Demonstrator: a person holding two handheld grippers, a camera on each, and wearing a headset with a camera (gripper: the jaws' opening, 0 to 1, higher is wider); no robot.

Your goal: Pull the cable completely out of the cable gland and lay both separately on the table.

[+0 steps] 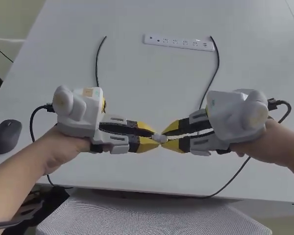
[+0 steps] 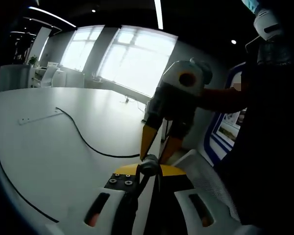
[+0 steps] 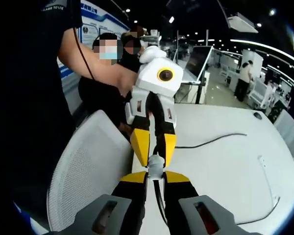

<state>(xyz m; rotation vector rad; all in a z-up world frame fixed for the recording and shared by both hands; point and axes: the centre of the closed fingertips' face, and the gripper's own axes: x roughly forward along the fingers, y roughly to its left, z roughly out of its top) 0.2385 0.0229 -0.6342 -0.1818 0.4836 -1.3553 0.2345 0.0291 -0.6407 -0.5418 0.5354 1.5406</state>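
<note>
The white cable gland (image 1: 159,138) hangs in the air over the near edge of the table (image 1: 137,78), where my two tools meet tip to tip. My left hand-held gripper (image 1: 149,137) has its yellow jaws pinched on the gland. My right hand-held gripper (image 3: 154,177) is clamped nearly closed on the black cable (image 3: 159,200), which runs back between its jaws just behind the gland.
</note>
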